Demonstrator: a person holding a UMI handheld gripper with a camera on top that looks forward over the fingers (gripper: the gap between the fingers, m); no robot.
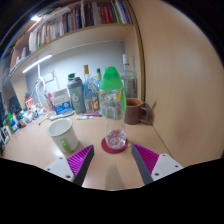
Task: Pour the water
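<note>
A clear water bottle (113, 113) with a green cap stands upright on a round red coaster (115, 146) on the wooden table (180, 135). It is just ahead of my gripper (112, 163), centred on the gap between the two fingers. The fingers are open and spread wide, with purple pads (66, 158) at either side and bare tabletop between them. A brown mug (134, 109) stands right behind the bottle, and a pale green cup (63, 133) sits ahead of the left finger.
Several bottles, a milk carton (61, 99) and small items crowd the table's back left. A bookshelf (70, 25) hangs on the wall above. Bare wall closes the right side.
</note>
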